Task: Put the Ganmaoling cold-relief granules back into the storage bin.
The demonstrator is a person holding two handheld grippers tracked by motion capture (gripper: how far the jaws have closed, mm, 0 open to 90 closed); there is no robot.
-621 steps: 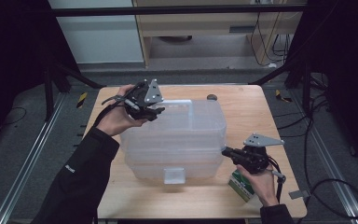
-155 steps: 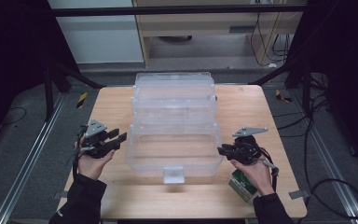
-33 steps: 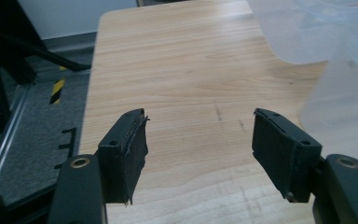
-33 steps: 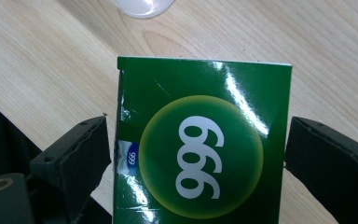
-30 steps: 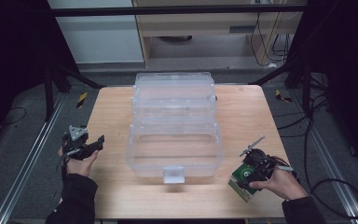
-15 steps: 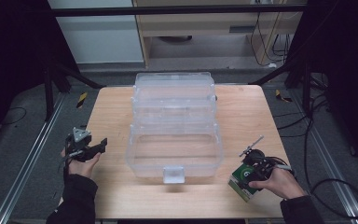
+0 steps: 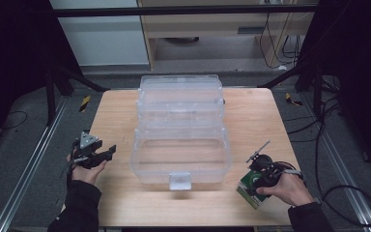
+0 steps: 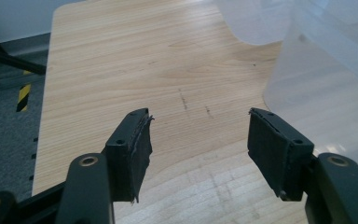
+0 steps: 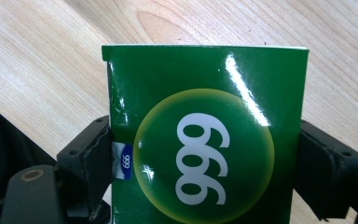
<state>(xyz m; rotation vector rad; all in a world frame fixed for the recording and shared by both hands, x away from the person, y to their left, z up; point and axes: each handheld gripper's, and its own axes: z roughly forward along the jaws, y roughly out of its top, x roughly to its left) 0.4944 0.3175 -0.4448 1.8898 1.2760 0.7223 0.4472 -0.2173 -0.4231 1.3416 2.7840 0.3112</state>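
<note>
A: Biggest first: wooden counter (image 7: 251,116); clear bin (image 7: 181,128) mid-counter, lid open, prob. ready to take stuff.
B: Then the green box (image 9: 205,140), near-right corner; right gripper (image 9: 205,172) has been closing w/ box betw. its jaws, pads at both sides, looks like a pinch to lift it.
A: Left gripper (image 8: 198,149): spread, empty, beside bin; jaws have narrowed slightly.

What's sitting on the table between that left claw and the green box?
The clear plastic bin, lid open, stands between the left claw and the green box in the high view; otherwise bare wood.
</note>
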